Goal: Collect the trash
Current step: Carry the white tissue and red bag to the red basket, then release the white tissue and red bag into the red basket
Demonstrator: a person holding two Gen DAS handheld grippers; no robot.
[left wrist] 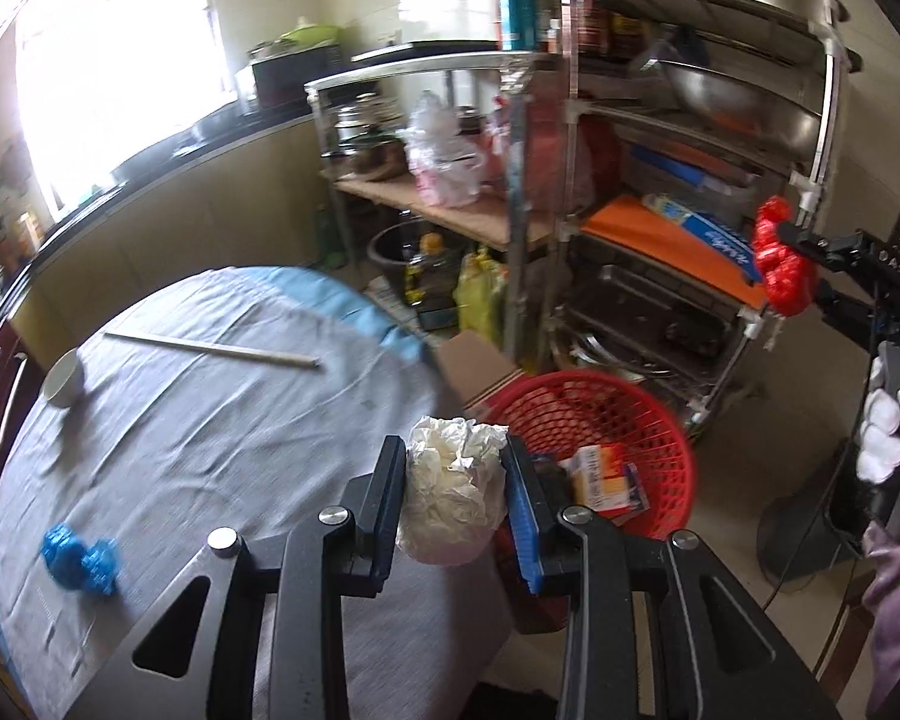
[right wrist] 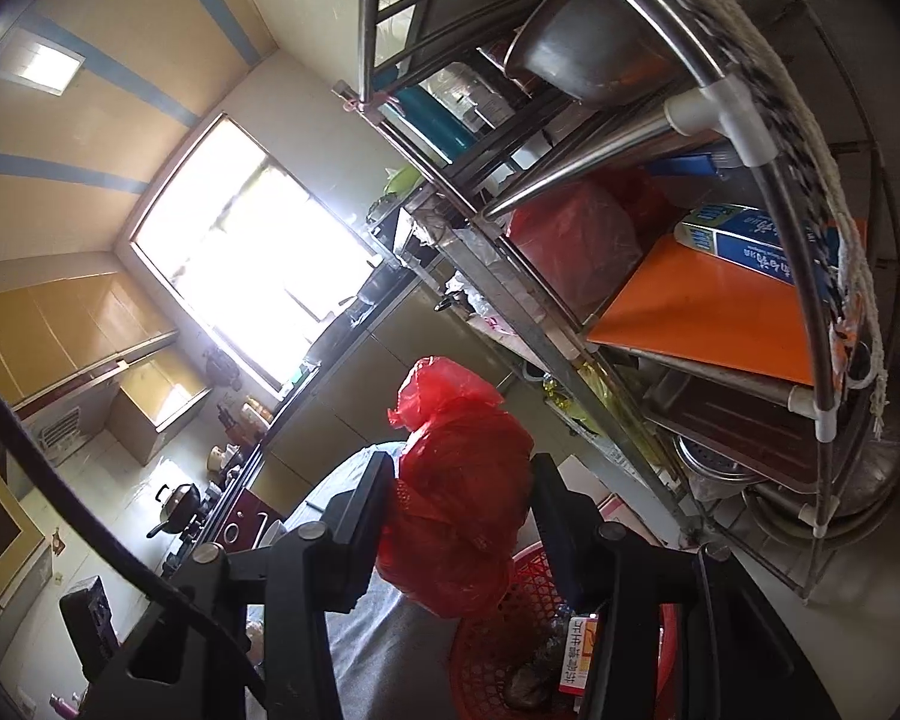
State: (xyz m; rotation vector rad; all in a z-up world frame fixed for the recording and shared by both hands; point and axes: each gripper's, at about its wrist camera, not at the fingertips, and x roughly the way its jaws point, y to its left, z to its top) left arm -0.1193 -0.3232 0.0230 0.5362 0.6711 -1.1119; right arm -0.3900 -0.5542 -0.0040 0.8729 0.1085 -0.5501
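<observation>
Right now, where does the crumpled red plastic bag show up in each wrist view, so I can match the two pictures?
Left wrist view: the red plastic bag sits at the right edge, clamped in the right gripper, in front of the metal rack.
Right wrist view: the bag fills the lower centre, pinched between the fingers, above the basket.
Shared landmark: the red mesh basket on the floor beside the table.

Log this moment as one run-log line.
left gripper: shut on white paper wad | right gripper: shut on red plastic bag | red basket: beside table | blue wad: on table
</observation>
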